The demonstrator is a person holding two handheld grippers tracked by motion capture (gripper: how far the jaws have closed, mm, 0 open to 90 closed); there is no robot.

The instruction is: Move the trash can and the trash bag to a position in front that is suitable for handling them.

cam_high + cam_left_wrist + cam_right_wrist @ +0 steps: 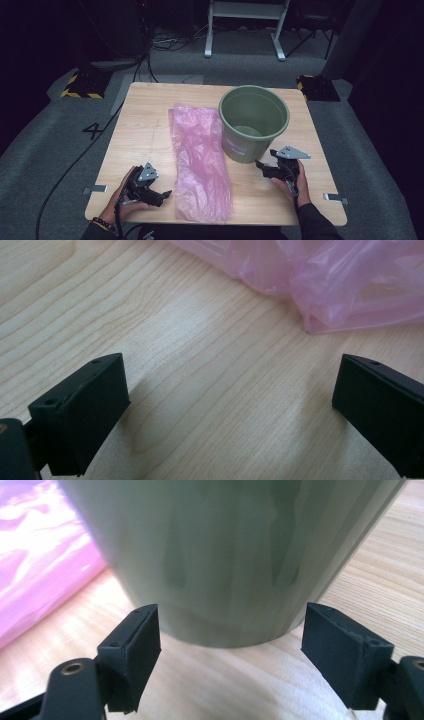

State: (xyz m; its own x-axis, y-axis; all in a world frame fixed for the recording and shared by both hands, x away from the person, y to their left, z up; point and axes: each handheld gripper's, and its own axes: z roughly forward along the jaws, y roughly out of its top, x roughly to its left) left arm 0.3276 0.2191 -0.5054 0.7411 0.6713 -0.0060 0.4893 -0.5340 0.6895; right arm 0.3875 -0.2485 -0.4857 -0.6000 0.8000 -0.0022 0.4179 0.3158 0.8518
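Note:
A crumpled pink plastic bag (200,160) lies flat down the middle of the wooden table (145,115). An olive-green bin (254,122) stands upright just right of the bag, empty inside. My left gripper (162,194) rests low on the table at the bag's near left edge; its jaws stand wide apart over bare wood in the left gripper view (227,370), with the bag (350,285) a little ahead. My right gripper (260,165) sits near the bin's base. In the right gripper view (231,612) the jaws are open with the bin's wall (225,540) just beyond them, untouched.
The pink bag (40,570) lies to the left of the bin in the right gripper view. Grey carpet surrounds the table, with cables and a white frame (245,30) on the floor behind it. Metal brackets (95,189) jut from the table's near corners.

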